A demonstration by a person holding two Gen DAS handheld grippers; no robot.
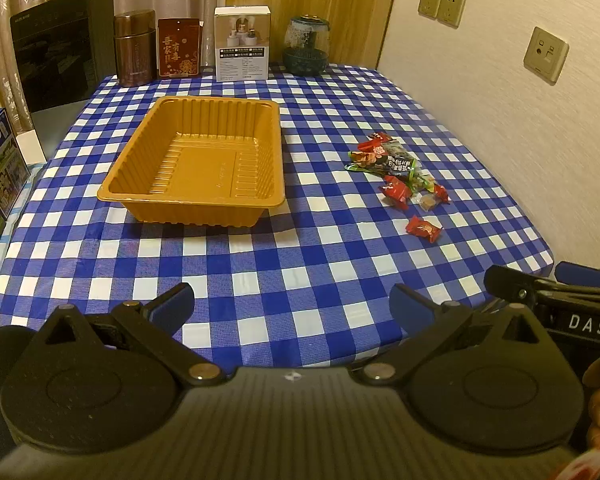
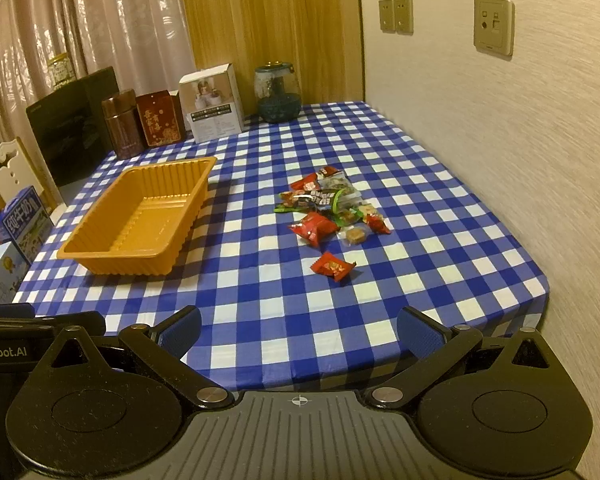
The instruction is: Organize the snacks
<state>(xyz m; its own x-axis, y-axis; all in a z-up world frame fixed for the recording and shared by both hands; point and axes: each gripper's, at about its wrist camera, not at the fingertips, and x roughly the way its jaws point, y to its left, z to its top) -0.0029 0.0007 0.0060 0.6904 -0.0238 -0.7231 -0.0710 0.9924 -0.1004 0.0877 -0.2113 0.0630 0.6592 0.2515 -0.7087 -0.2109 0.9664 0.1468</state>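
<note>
While I hold both tools low at the near edge of the table, my left gripper (image 1: pixel 292 306) has its blue-padded fingers spread wide apart with nothing between them, and my right gripper (image 2: pixel 298 330) is spread just the same, also holding nothing. Both hover over a blue and white checked cloth (image 1: pixel 300 256). Ahead and to the left sits an orange tray (image 1: pixel 196 160), ribbed along its walls, with nothing inside. Well apart from it, toward the right wall, lies a loose pile of snacks (image 2: pixel 328 204) in red, green and dark wrappers, some overlapping. One red candy (image 2: pixel 333 266) lies alone, nearer to me than the pile. Along the far edge stand a brown canister (image 1: pixel 135 48), a red box (image 1: pixel 179 47), a white box (image 1: pixel 242 43) and a glass jar (image 1: pixel 306 45).
</note>
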